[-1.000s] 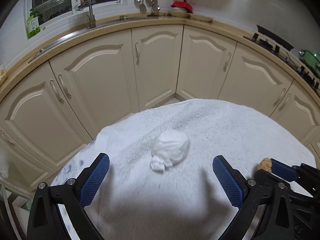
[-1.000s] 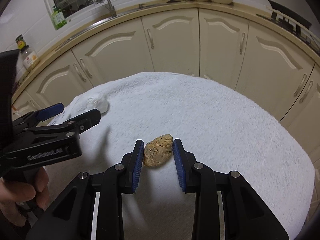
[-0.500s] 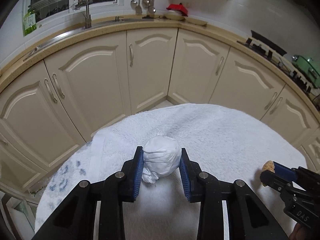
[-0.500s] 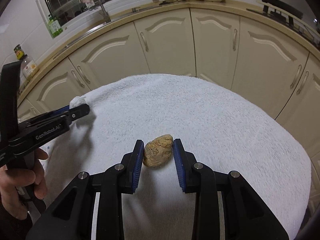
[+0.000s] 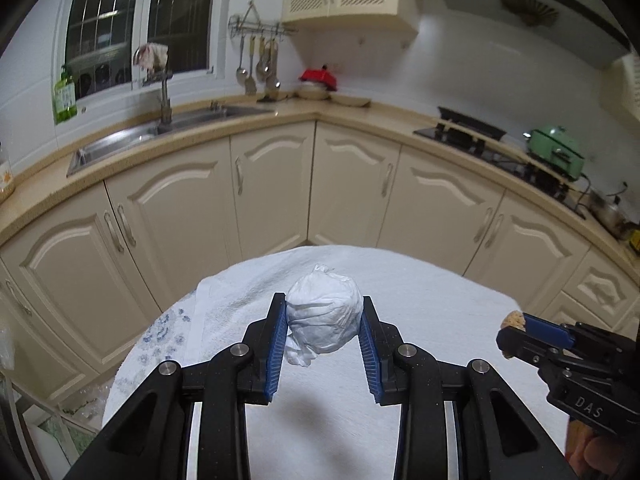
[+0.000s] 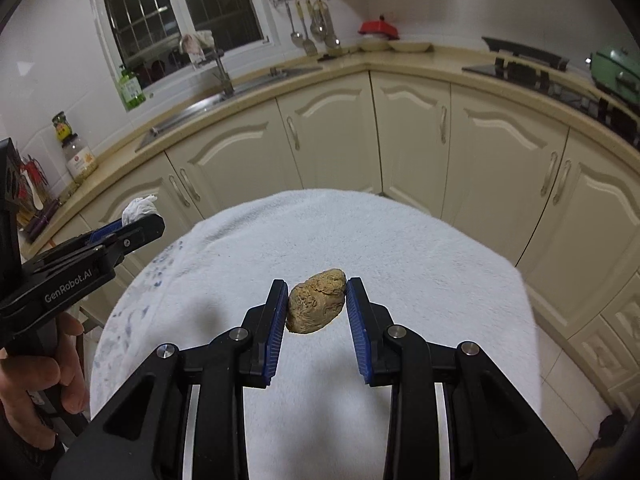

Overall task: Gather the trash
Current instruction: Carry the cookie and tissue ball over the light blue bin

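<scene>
A crumpled white paper ball (image 5: 322,314) is clamped between the blue pads of my left gripper (image 5: 323,316), lifted above the white towel (image 5: 420,280) that covers the table. My right gripper (image 6: 317,304) is shut on a brown crusty lump (image 6: 317,306), also held clear of the towel (image 6: 360,232). In the left wrist view the right gripper (image 5: 516,330) shows at the right edge with the brown lump (image 5: 513,320) at its tip. In the right wrist view the left gripper (image 6: 138,220) shows at the left with the white paper (image 6: 139,206) at its tip, held by a hand (image 6: 60,376).
Cream cabinet doors (image 5: 272,188) curve around behind the table. On the counter are a steel sink (image 5: 160,132), a green bottle (image 5: 64,96), a stove (image 5: 480,136) and a green pot (image 5: 556,152). A jar (image 6: 78,152) stands at the left counter.
The left gripper closed on the white paper ball and lifted it off the towel. The right gripper rose with the brown lump. Both views now look higher over the counter.
</scene>
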### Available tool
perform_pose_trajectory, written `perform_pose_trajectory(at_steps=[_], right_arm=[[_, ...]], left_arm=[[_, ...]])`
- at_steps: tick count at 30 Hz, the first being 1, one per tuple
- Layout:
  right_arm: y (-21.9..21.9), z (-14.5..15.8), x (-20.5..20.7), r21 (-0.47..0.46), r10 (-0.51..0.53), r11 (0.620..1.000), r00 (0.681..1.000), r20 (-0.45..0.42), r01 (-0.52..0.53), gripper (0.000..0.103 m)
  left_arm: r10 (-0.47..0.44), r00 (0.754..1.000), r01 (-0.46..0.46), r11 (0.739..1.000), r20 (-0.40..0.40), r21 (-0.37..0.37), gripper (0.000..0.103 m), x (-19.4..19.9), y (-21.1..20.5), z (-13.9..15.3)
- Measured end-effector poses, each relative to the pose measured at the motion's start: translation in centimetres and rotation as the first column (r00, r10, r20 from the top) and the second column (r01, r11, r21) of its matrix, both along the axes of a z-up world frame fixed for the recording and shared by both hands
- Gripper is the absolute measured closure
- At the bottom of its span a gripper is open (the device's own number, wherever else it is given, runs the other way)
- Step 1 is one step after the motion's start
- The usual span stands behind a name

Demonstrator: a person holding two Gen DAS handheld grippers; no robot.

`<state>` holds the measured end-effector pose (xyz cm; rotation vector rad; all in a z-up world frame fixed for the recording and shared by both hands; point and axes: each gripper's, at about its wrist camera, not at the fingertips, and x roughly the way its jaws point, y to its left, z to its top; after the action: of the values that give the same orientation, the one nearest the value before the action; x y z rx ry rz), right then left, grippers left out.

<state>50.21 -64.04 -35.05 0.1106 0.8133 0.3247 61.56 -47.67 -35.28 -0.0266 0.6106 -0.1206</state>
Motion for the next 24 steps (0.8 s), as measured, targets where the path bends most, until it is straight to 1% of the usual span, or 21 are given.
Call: perform_pose_trajectory(at_steps=[7,15,18,22,24], right_arm=[[-2.6,3.2,-5.2,0.003,-0.025,1.0,0.997,0.067,0.025,0.073],[-6.5,5.5,-10.0,-0.008,-0.077,0.997,0.988,0.132,0.079,0.073],[-8.3,6.2,-11.5,-0.012,-0.104,0.994,0.983,0.151,0.107,0.073],[-11.5,6.7,-13.4,-0.007,-0.156,0.987,0.974,0.165,0.16,0.073],[-13.3,6.7,-14.2,-0.011,-0.193,0.98,0.967,0.167,0.197,0.073]], left_arm=[[-0.046,0.996,0.047,0.999,0.07,-0.02,0.073,-8.8,-2.5,0.8],[-0.112,0.984,0.119,0.992,0.141,-0.039,0.073,-16.7,-5.3,2.1],[-0.151,0.975,0.161,0.986,0.164,-0.047,0.073,-19.2,-6.7,2.4],[-0.224,0.957,0.236,0.97,0.185,-0.05,0.073,-21.2,-8.9,2.5],[-0.26,0.947,0.274,0.961,0.189,-0.048,0.073,-21.1,-10.0,2.4]])
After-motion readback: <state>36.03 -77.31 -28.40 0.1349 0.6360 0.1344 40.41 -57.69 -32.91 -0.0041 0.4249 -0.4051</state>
